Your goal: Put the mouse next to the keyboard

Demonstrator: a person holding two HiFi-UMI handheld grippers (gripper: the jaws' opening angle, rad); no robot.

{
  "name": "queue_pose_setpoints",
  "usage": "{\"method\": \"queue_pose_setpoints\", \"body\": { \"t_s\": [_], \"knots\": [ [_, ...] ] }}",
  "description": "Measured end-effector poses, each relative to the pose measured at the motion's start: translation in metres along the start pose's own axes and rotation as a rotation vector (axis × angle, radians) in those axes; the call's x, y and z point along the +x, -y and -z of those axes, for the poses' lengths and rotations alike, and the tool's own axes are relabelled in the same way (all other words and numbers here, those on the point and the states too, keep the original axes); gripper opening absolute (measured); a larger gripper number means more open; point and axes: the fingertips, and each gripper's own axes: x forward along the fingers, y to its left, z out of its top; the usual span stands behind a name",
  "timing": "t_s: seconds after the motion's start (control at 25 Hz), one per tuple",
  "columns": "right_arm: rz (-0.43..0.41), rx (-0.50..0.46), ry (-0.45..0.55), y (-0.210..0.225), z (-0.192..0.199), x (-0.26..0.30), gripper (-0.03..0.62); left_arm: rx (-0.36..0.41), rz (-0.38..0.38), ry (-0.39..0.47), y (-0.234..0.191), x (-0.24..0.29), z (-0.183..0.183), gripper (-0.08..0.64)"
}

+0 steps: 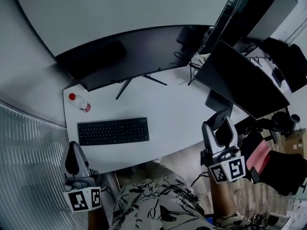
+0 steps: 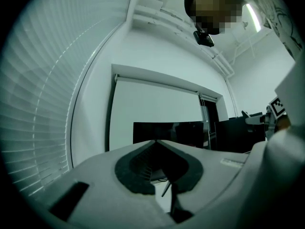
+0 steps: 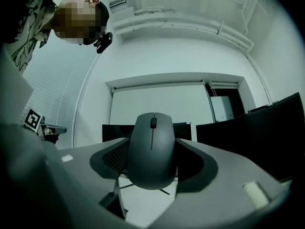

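Mouse [image 3: 151,149], dark grey, sits clamped between the right gripper's [image 1: 220,124] jaws at the head view's lower right, near the white desk's [image 1: 182,109] front edge and well apart from the black keyboard [image 1: 113,131]. The left gripper [image 2: 155,144], at lower left, has its jaws pressed together on nothing.

Monitors counted: two – large monitor [image 1: 129,54], right monitor [image 1: 242,80]. Keyboard [image 1: 112,131]: one. Mouse [image 3: 151,149]: one. Red-capped bottle [image 1: 79,102]: one. Desk [image 1: 177,119]: one. Grippers counted: two – left gripper [image 1: 73,150], right gripper [image 1: 219,128]. Marker cubes [image 1: 82,199] [image 1: 229,170]: two.
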Motion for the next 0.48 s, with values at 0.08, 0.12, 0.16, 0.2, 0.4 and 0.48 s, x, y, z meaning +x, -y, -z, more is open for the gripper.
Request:
{"method": "queue_pose_setpoints", "body": {
  "t_s": [0.08,0.12,0.16,0.2,0.4,0.48],
  "knots": [
    [-0.006,0.031,-0.022,0.006,0.014,0.008,0.301,-0.006,0.003,-0.009,0.006,0.006,0.005,-0.012],
    [-0.010,0.050,-0.031,0.008,0.020,0.014,0.301,-0.009,0.007,-0.011,0.010,0.009,0.007,-0.012],
    [-0.012,0.065,-0.042,0.011,0.027,0.019,0.301,-0.008,0.013,-0.013,0.014,0.012,0.007,-0.012],
    [-0.015,0.076,-0.056,0.012,0.034,0.024,0.301,-0.005,0.018,-0.016,0.018,0.015,0.008,-0.012],
    [-0.046,0.084,-0.153,0.012,0.078,0.046,0.301,-0.001,0.026,-0.052,0.026,0.033,0.017,-0.011],
    [-0.059,0.083,-0.194,0.009,0.100,0.053,0.301,-0.004,0.032,-0.069,0.030,0.037,0.026,-0.011]
  ]
}}
